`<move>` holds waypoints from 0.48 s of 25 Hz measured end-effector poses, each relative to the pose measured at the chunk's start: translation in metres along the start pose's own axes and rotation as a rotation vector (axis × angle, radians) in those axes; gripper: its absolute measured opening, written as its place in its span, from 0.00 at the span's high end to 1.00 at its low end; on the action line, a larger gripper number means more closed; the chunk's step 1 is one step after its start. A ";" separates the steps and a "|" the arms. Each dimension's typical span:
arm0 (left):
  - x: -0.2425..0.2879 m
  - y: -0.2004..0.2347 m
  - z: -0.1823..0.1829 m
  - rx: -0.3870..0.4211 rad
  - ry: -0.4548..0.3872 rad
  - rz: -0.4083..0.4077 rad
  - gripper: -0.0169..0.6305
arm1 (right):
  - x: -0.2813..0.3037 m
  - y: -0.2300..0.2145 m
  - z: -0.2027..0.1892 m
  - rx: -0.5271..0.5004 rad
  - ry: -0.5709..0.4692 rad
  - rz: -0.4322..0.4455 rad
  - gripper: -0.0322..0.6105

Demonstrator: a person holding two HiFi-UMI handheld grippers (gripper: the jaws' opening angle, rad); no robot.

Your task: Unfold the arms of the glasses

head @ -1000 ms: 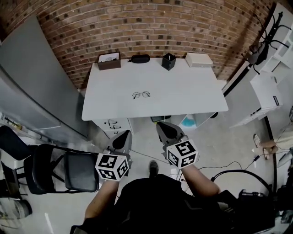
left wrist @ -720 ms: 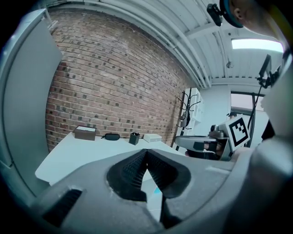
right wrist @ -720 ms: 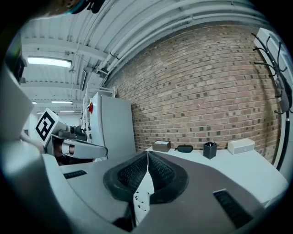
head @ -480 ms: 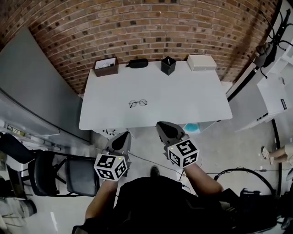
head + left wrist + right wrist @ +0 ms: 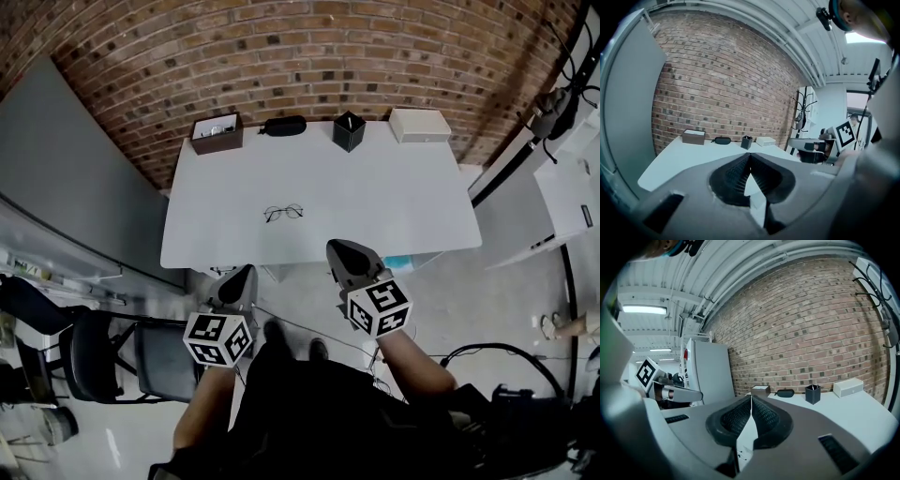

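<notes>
Thin wire-framed glasses (image 5: 284,213) lie on the white table (image 5: 375,197), left of its middle, toward the front edge. My left gripper (image 5: 242,272) hangs just short of the table's front edge, below and left of the glasses, jaws shut and empty. My right gripper (image 5: 341,250) reaches the front edge, to the right of the glasses, also shut with nothing in it. In both gripper views the pads meet tip to tip (image 5: 749,157) (image 5: 751,398). The glasses are hidden behind the jaws in those views.
Along the table's back edge stand a brown box (image 5: 217,133), a dark glasses case (image 5: 283,125), a black pen cup (image 5: 348,130) and a white box (image 5: 419,124). A brick wall rises behind. A black chair (image 5: 131,352) stands at my left, a grey panel (image 5: 84,178) left of the table.
I have stepped closer to the table: both grippers, shut throughout, moved forward toward its front edge, and the right one now reaches it.
</notes>
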State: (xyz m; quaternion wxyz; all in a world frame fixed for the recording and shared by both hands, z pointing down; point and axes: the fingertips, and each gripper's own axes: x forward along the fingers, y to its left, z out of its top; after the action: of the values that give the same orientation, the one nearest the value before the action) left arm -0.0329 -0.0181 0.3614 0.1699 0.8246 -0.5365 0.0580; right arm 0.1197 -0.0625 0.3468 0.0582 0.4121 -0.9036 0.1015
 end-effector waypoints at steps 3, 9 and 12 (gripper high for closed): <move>0.011 0.017 -0.001 -0.026 0.000 -0.004 0.96 | 0.016 -0.001 0.000 -0.009 0.007 0.000 0.94; 0.046 0.050 0.000 -0.058 0.028 -0.027 0.96 | 0.053 -0.011 0.001 -0.013 0.027 -0.036 0.94; 0.063 0.066 0.003 -0.058 0.045 -0.047 0.96 | 0.078 -0.015 0.002 -0.023 0.045 -0.040 0.94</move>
State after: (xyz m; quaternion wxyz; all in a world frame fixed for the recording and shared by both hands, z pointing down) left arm -0.0664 -0.0982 0.3905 0.2072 0.8301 -0.5145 0.0570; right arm 0.0803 -0.1299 0.3615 0.0855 0.4271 -0.8946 0.0992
